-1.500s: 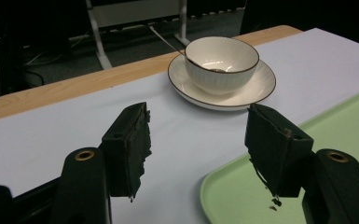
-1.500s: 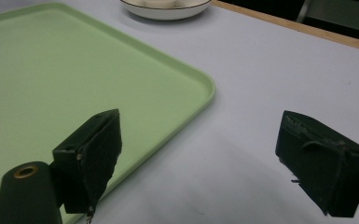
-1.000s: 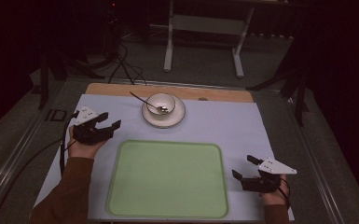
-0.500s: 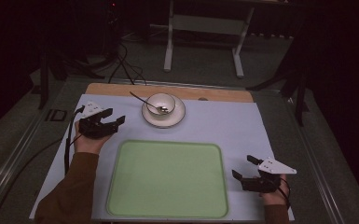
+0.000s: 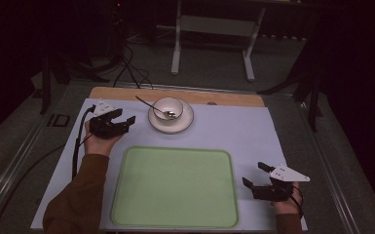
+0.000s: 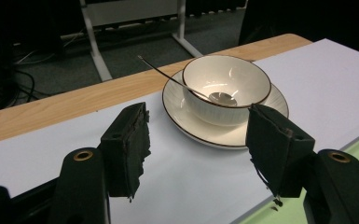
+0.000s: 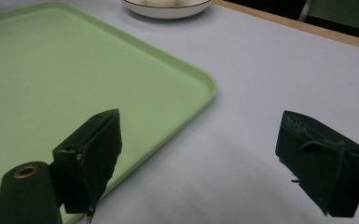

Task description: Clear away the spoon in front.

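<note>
Resting on a white saucer (image 5: 171, 121), the cream bowl (image 5: 168, 108) stands at the far middle of the pale sheet (image 5: 234, 131) that covers the table, just beyond the far edge of the green tray (image 5: 175, 187), which serves as the landmark for every place given below. A metal spoon (image 5: 156, 108) lies in the bowl, its head on the bottom and its thin handle leaning over the rim toward the far left. Seen from the left gripper view, the bowl (image 6: 226, 86) sits centred on the saucer (image 6: 224, 126), dark-rimmed like it, with the spoon (image 6: 186, 86) slanting out across the rim. Near the saucer, off the tray's far left corner, the left gripper (image 5: 121, 122) is held low over the sheet, aimed at the saucer; its two black jaws stand wide apart with nothing between them, and bowl and saucer appear beyond the gap without being touched. A brown sleeve (image 5: 78, 200) runs back from that hand along the tray's left side, and a black cable (image 5: 78, 146) trails from the gripper. Off the tray's near right corner, well apart from the bowl, the right gripper (image 5: 255, 176) is held just above the sheet, its jaws likewise spread wide and empty. Beyond the sheet's far edge a strip of wooden tabletop (image 5: 224, 97) shows, with a grey metal stand (image 5: 214, 29) on the floor behind it.
</note>
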Demonstrator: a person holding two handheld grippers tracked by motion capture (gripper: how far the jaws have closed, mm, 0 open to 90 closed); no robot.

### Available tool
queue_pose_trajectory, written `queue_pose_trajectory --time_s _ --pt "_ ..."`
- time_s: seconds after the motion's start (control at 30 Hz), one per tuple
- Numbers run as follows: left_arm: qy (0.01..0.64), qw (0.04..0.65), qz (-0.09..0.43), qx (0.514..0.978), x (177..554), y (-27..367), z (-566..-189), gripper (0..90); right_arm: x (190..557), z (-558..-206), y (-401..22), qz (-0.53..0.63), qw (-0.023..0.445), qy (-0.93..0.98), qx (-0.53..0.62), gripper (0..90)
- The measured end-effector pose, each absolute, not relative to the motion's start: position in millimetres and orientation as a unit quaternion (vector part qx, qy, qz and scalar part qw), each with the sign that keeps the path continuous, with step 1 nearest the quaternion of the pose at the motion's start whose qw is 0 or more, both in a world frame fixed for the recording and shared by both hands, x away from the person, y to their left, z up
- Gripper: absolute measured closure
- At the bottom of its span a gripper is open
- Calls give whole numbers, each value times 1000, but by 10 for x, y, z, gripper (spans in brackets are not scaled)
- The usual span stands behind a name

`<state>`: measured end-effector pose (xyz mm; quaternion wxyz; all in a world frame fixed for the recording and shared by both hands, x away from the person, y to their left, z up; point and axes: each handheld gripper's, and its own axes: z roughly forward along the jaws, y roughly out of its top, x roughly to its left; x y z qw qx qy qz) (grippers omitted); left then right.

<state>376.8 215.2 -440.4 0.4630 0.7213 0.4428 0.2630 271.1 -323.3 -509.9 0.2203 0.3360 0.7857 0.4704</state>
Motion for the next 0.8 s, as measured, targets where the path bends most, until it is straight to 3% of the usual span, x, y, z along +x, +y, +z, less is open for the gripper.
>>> queue_pose_trajectory --time_s 0.8 --pt "466 443 259 721 4238 2061 -4466 381 2716 -5104 -3227 470 218 787 335 141"
